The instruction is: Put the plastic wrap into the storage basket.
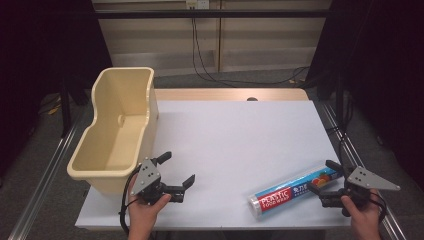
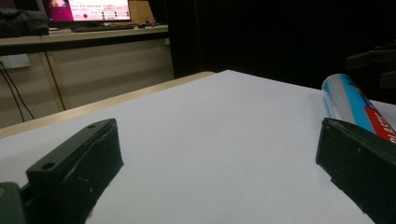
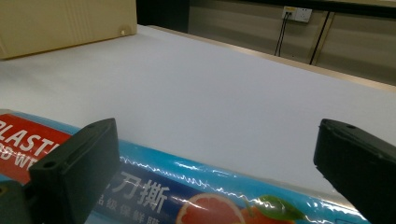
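Note:
A roll of plastic food wrap (image 1: 292, 187) in a blue and red sleeve lies slantwise on the white table (image 1: 235, 135), near the front right. My right gripper (image 1: 322, 176) stands open at the roll's right end, one jaw on each side, and the pads do not press on it. In the right gripper view the roll (image 3: 187, 191) runs across the bottom between the wide-apart jaws of the right gripper (image 3: 217, 135). My left gripper (image 1: 177, 169) is open at the front left, beside the bin, with nothing between its jaws. From the left gripper (image 2: 217, 135) the roll (image 2: 348, 100) shows far right.
A cream plastic bin (image 1: 115, 130), empty, stands on the table's left edge; its wall (image 3: 65, 23) appears far left in the right gripper view. Metal rails run along both sides of the table. Cables hang at the back wall. A lit monitor (image 2: 86, 9) sits beyond the table.

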A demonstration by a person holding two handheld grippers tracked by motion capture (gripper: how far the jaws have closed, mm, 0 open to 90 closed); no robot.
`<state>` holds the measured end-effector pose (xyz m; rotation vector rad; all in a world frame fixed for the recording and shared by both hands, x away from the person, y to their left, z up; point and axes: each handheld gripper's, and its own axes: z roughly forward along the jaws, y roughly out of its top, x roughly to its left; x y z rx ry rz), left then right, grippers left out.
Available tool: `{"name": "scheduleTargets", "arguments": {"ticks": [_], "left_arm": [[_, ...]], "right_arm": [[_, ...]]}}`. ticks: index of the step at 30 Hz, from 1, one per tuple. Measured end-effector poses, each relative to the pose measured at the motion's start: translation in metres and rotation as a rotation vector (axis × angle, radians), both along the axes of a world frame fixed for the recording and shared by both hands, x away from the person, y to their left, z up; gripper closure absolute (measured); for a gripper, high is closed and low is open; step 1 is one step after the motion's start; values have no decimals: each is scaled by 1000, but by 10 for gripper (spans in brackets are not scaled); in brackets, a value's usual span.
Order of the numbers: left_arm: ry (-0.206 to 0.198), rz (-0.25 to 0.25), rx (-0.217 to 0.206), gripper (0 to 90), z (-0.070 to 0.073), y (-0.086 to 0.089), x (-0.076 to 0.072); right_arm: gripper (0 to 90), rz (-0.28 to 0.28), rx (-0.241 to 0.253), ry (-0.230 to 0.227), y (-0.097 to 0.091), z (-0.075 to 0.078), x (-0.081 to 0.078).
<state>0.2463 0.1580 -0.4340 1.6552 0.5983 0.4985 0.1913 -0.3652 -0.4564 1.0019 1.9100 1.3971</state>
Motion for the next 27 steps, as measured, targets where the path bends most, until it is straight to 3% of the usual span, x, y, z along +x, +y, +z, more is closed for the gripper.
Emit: {"name": "scheduleTargets", "arguments": {"ticks": [14,19,27], "left_arm": [[25,-49,6,0,-1,-13,4],[45,-72,8,0,-3,-23,5],[44,-115,12,0,-4,-39,8]], "right_arm": [[0,3,-7,1,1,0,0],[0,6,-11,3,2,-1,0],[0,3,-12,6,1,-1,-1]]}}
